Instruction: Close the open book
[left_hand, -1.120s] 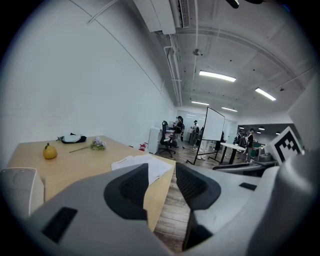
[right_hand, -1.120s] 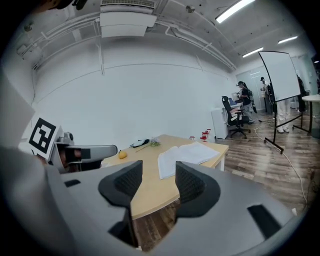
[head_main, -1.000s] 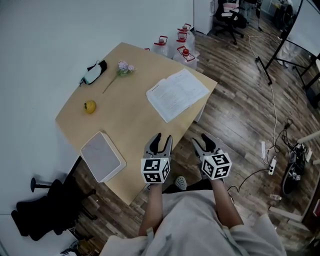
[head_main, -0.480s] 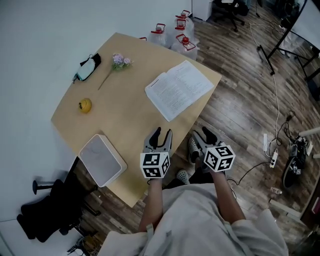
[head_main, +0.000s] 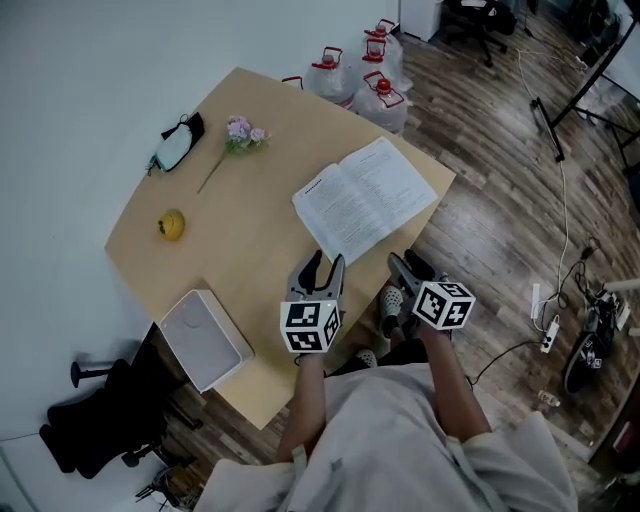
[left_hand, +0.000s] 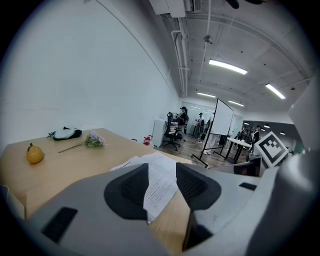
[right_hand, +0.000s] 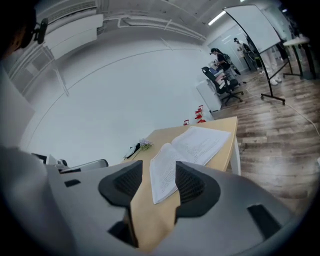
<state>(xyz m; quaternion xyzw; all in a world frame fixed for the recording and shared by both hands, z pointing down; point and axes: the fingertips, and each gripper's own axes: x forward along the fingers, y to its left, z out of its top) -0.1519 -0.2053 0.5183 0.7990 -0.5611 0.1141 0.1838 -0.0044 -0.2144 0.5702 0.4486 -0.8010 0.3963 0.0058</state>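
A black chair (head_main: 95, 440) sits far left on the floor, below the tan table (head_main: 260, 210). On the table's left side there is a yellow fruit (head_main: 172, 224). Past it, near the far edge, lies a dark and light thing (head_main: 178, 145) that looks like a mask. A white box (head_main: 205, 340) sits at the near corner. A small flower (head_main: 240, 135) with a long stem lies just right of the mask.

Next comes the left claw (head_main: 326, 262). It hangs over the near edge of the table and points at the book (head_main: 365, 198). Its jaws are wide apart with nothing in them. I can see the book's page through the gap.

The book lies open and flat on the right part of the table, close to the right corner. Both pages face up. No claw touches it.

Big water bottles (head_main: 365, 75) with red caps stand on the wood floor (head_main: 500, 230) behind the table.

The right claw (head_main: 405, 262) is just beside the left one, at the table's edge. Its jaws are wide apart too, and empty. The book shows between them, a bit ahead.

Far right, a white cord (head_main: 556, 215) runs across the floor.
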